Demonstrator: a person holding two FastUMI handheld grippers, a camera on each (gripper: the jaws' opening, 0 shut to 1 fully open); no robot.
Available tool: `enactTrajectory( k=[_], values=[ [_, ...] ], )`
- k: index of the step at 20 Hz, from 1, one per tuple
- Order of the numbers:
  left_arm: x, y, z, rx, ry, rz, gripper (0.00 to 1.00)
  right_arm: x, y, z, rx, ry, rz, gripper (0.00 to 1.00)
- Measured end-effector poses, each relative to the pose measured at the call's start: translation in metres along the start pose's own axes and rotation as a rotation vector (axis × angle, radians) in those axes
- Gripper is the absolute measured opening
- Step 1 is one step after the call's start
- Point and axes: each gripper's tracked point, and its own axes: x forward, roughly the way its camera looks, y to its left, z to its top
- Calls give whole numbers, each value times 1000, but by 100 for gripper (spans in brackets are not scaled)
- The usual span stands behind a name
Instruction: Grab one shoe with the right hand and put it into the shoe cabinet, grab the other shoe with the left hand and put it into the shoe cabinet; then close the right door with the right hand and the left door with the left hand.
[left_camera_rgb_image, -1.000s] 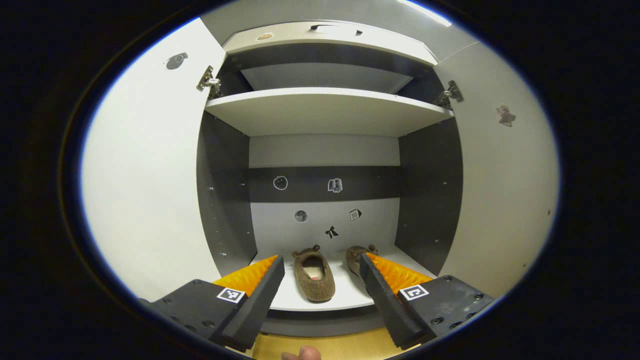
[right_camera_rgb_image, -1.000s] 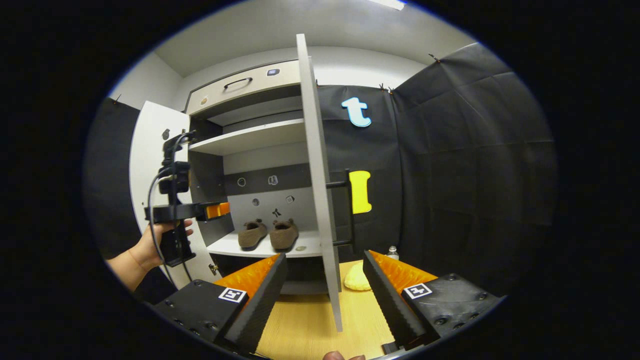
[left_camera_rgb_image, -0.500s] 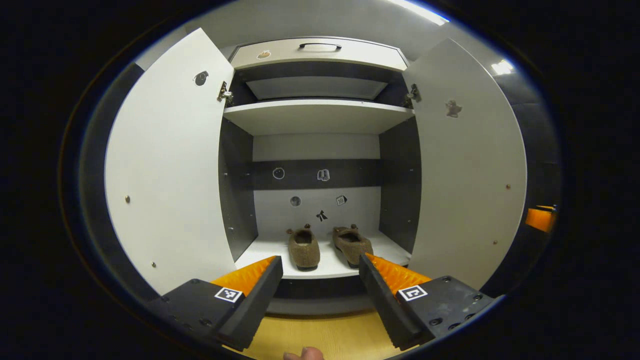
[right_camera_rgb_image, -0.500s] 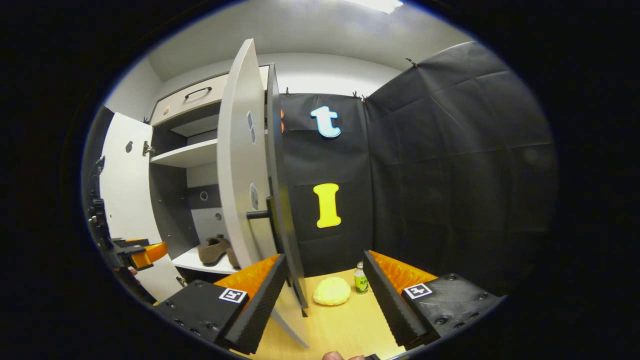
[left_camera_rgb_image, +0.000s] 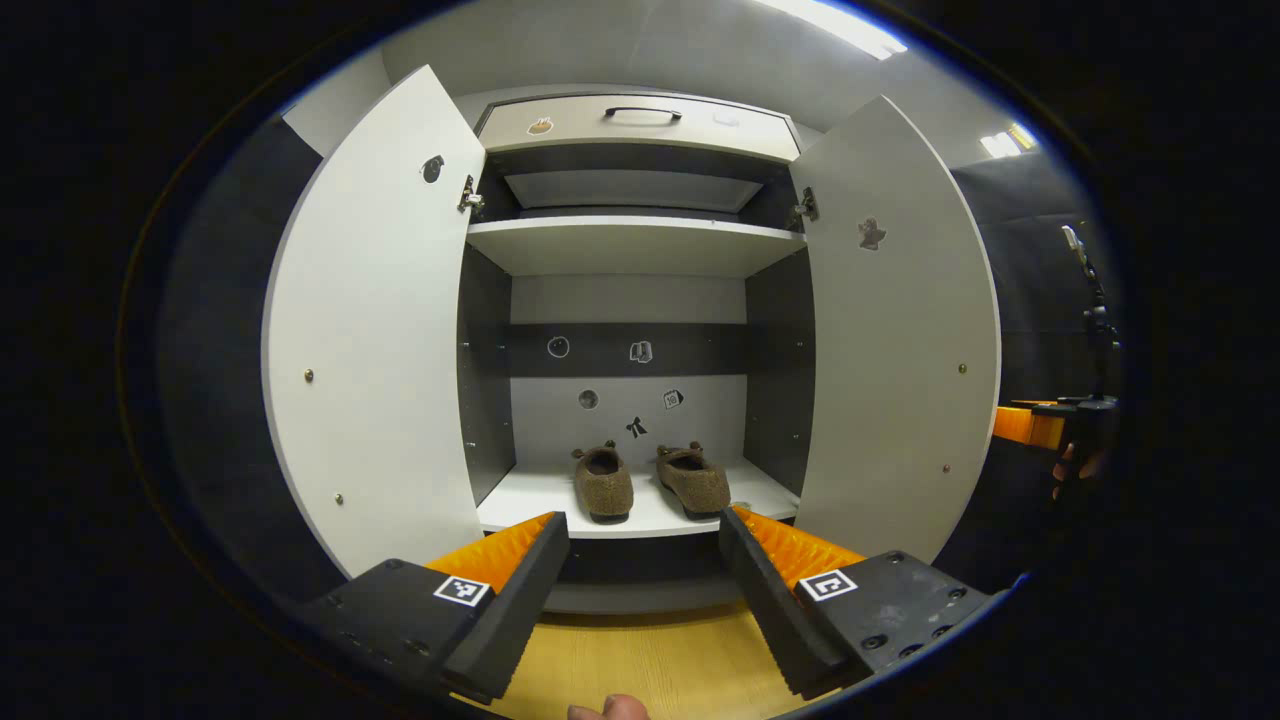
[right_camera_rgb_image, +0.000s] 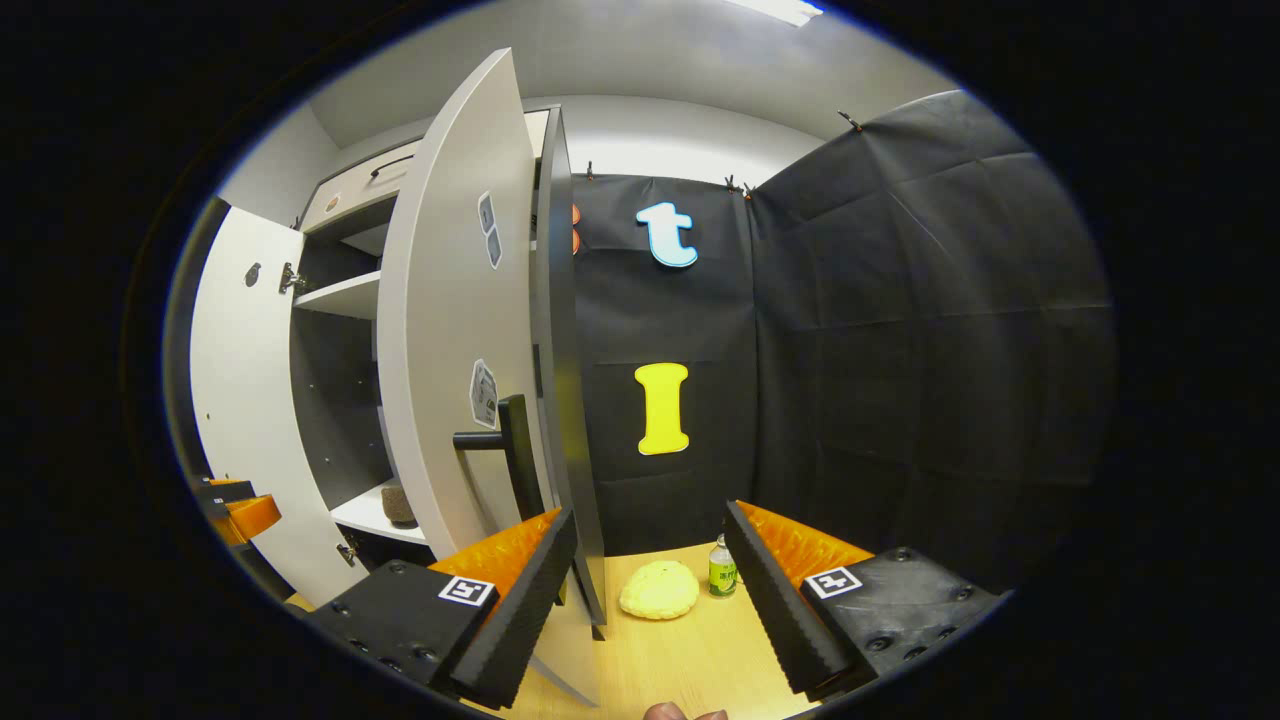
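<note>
Left gripper view, nearest first: my left gripper hangs over the wooden floor with its jaws spread wide and nothing between them. A fingertip of the holding hand shows at the bottom edge. Ahead stands the shoe cabinet, both doors swung open. The left door and the right door flank the opening, inner faces toward me. On the lowest shelf I see both shoes side by side, apart from each other: the left shoe and the right shoe, heels toward me. Small stickers dot the back panel above them. Higher up sits a second shelf, then a drawer front with a dark handle. Far right, past the right door's edge, I pick out the right gripper, with a bit of the hand holding it.

Right gripper view: my right gripper is also spread open, empty. Its left finger sits just beside the outer face of the right door, near the black bar handle; I cannot tell whether it touches. On the floor beyond lie a yellow sponge-like lump and a small bottle beside it. One shoe peeks past the door edge on the shelf. Far left, the left gripper shows at the edge.
</note>
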Motion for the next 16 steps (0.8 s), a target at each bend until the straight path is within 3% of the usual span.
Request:
enactTrajectory(
  k=[6,16],
  values=[
    [-11,7,1,49,-22,-13,96,-5,19,-3,16,2,1,97],
    [-28,52,-4,22,-8,11,96,-13,74,-10,40,-1,20,97]
  ],
)
